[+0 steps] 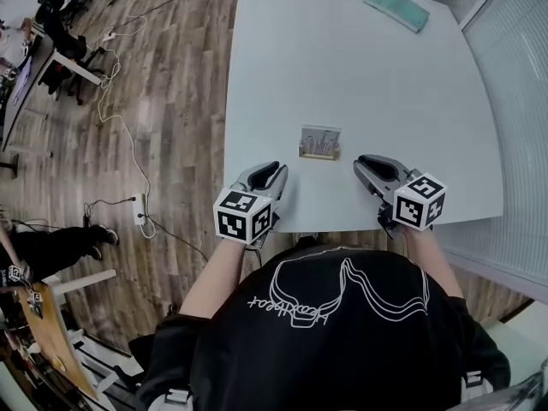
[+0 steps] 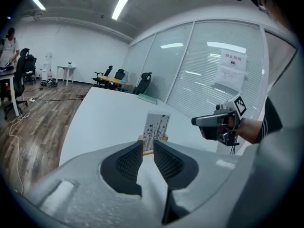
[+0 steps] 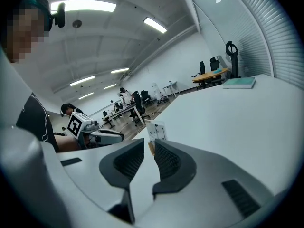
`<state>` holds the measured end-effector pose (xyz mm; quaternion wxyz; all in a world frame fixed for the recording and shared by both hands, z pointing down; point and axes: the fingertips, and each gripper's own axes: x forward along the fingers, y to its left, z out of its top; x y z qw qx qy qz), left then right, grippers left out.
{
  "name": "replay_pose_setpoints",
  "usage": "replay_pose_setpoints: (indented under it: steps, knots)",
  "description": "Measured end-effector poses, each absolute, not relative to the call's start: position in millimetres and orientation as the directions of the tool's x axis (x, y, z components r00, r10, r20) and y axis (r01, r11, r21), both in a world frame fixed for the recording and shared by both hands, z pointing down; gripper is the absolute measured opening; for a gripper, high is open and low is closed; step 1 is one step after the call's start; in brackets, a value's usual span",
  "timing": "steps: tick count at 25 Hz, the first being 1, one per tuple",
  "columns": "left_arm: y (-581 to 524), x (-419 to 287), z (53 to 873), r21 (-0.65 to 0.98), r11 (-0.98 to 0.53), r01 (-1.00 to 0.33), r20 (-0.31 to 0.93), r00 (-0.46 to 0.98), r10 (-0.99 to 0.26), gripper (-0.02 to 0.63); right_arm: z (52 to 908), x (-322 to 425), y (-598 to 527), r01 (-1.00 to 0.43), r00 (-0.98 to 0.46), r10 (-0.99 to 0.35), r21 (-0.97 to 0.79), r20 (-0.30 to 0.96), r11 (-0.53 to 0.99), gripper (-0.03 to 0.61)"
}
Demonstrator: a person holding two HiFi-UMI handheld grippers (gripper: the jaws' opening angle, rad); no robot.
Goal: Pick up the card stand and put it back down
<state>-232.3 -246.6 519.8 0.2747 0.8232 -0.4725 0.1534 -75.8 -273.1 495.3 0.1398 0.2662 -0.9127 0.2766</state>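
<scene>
And here we are at the near edge of the counter point(image 1: 360, 75), both tools lined up and nothing lifted yet. The left hand-held gripper point(image 1: 276, 171) hovers low with its jaws a narrow slit apart, and nothing sits between the ribbed pads; only bare counter shows through the gap. The right hand-held gripper point(image 1: 364, 163) is in the same pose, jaws slightly spread and empty.

The card stand point(image 1: 320, 144) stands upright on the counter just ahead of both hand-held grippers, in the lane between them and clear of each. From the left hand-held gripper it is forward and a touch to the right; from the right one, forward and a touch to the left.

Why this setup? I'd say the two tools flank the stand so that either can reach in, and each points its jaws straight at it, as its own gripper view shows. The stand's wooden base holds the card point(image 2: 157, 125) up on edge, which leaves a thin, tall target. The slits look just wide enough for that card, so the pick-up looks ready to begin.

The count: one card stand carrying one card, two hand-held grippers with one marker cube apiece, and one teal book point(image 1: 396, 8) far ahead of the right hand-held gripper at the far corner, well out of play.
</scene>
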Motion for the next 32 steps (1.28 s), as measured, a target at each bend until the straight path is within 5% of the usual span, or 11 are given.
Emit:
replay_pose_setpoints:
  steps: [7, 32]
  knots:
    - [-276, -220, 545, 0.347, -0.482, -0.805, 0.538, 0.591, -0.6, 0.119, 529, -95, -288, -0.623, -0.763, -0.42, -0.384, 0.492, 0.681, 0.121]
    - [-309, -195, 586, 0.363, -0.523, -0.771, 0.621, 0.619, -0.481, 0.088, 592, -113, -312, -0.709, -0.654, -0.427, -0.309, 0.624, 0.634, 0.103]
